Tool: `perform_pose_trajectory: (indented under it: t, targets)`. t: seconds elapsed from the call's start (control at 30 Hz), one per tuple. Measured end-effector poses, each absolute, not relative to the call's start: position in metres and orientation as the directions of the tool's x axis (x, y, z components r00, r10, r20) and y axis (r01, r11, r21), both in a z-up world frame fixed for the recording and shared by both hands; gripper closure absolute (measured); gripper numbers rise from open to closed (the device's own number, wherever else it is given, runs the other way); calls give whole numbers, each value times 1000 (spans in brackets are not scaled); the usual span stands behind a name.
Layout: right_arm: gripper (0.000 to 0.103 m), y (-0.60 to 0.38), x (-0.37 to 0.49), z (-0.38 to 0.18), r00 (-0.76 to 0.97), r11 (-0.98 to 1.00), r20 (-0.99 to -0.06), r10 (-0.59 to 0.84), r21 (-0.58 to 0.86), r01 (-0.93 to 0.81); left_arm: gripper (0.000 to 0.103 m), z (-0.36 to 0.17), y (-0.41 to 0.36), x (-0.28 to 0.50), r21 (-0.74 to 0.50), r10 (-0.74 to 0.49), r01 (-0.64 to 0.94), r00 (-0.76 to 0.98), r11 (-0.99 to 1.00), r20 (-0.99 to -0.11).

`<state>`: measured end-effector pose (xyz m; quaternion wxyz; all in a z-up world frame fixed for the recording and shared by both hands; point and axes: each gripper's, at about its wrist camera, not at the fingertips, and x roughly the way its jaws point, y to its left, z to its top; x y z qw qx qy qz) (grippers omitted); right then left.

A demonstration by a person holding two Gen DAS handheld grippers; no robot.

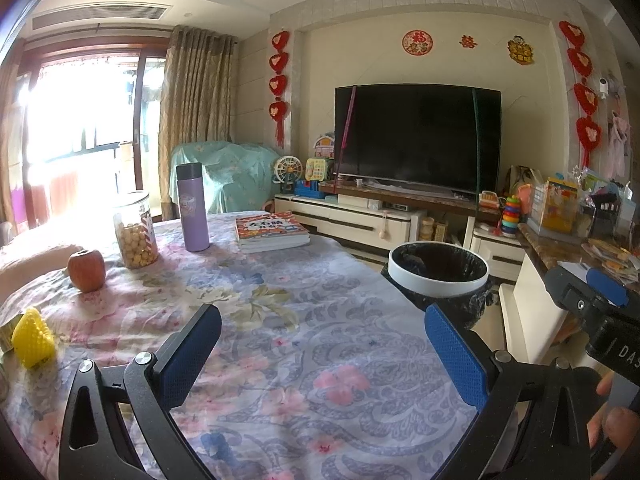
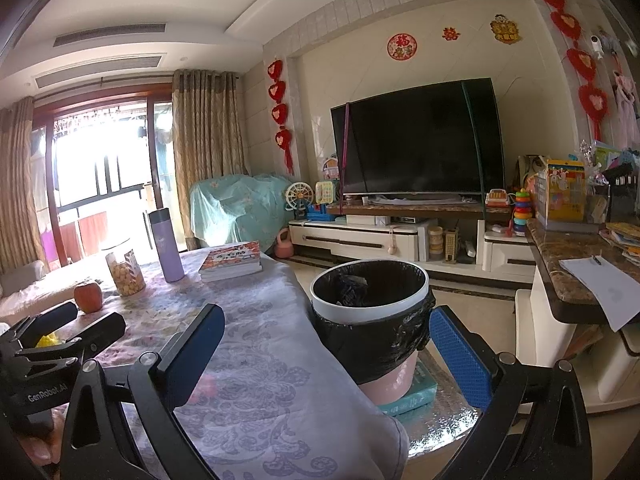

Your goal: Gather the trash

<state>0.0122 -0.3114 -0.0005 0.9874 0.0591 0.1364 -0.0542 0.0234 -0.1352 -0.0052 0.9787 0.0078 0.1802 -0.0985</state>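
1. Hovering over the floral cloth (image 1: 312, 320) of the bench, the left gripper (image 1: 324, 348) has its blue pads spread wide with nothing between them.
2. The right gripper (image 2: 328, 356) is likewise wide open and empty, held over the bench's right edge, with the bin seen between its fingers.
3. The bin (image 2: 370, 304) stands just off the bench's right side; it has a white rim, a pink body and a black liner folded over the top.
4. Something dark and crumpled lies inside the bin; what it is cannot be told.
5. The bin rests on a teal book (image 2: 412, 394), which lies on a silvery mat (image 2: 444, 424).
6. On the bench's left edge sits a yellow knobbly thing (image 1: 34, 338), near the left gripper's left finger.
7. Farther back stands an apple (image 1: 86, 270), and just beside it a clear jar (image 1: 134, 230) of pale round snacks.
8. A purple flask (image 1: 193, 206) stands upright behind the jar, and a stack of books (image 1: 272, 230) lies to its right.
9. In the left wrist view, the right gripper's body shows at the far right edge, with a person's fingers (image 1: 612, 420) below it.
10. A dark TV (image 1: 418, 136) on a low white cabinet (image 1: 352, 218) fills the far wall.
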Motion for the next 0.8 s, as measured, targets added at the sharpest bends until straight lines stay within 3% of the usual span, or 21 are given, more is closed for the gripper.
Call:
perform_pose_trajectory:
  t: [0.8]
  targets:
    - [0,-299,17,1,954,988,-292,-73,112,110,1,-10,-130,29,-16,-188,196,912,980,-364]
